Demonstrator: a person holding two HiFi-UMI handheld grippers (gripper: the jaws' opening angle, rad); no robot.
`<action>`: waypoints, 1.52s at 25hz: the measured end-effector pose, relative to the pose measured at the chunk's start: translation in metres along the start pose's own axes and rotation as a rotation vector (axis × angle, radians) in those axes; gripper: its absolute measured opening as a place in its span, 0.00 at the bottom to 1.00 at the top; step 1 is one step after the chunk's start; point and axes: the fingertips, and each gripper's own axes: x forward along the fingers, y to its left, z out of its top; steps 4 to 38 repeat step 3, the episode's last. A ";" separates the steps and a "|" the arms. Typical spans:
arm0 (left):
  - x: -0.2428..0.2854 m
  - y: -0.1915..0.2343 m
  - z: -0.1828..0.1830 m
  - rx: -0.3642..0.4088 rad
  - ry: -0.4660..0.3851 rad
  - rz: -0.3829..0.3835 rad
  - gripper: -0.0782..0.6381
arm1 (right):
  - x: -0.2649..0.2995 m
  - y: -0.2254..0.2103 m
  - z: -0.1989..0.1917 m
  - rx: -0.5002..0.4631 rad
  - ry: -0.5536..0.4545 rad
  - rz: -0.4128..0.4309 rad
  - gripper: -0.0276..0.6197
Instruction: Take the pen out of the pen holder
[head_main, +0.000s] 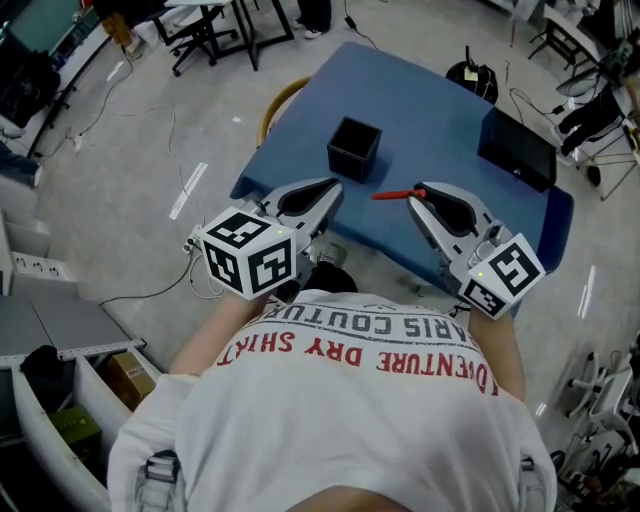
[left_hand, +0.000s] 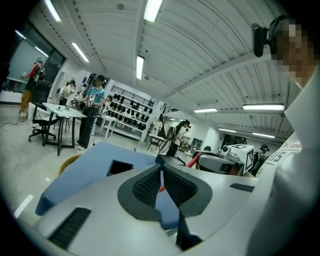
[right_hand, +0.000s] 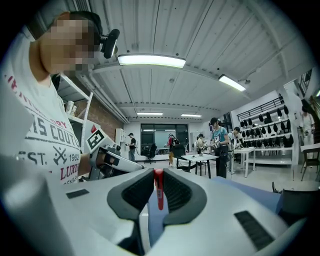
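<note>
Pinched red pen (head_main: 396, 194) in right gripper (head_main: 414, 197), axis level, pointing at empty, pressed-together left gripper (head_main: 331, 189); sat clear of pen holder (head_main: 354, 149), toward table (head_main: 430, 110) near edge.

Lab workspace, white work tables (left_hand: 64, 111), wall racks of dark gear (left_hand: 127, 106), ceiling strip lights (right_hand: 151, 60).

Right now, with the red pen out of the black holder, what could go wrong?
The slim red pen is pinched near one end by the right gripper, so it might pivot or slip onto the blue table. Its free end points toward the shut left gripper; a bump could knock it loose.
</note>
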 end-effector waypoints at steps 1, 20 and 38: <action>-0.001 -0.001 0.002 0.005 0.000 -0.001 0.16 | 0.000 0.000 0.002 -0.001 -0.003 -0.001 0.14; -0.002 -0.004 0.006 0.013 0.001 -0.003 0.16 | -0.001 0.000 0.007 -0.002 -0.006 -0.003 0.14; -0.002 -0.004 0.006 0.013 0.001 -0.003 0.16 | -0.001 0.000 0.007 -0.002 -0.006 -0.003 0.14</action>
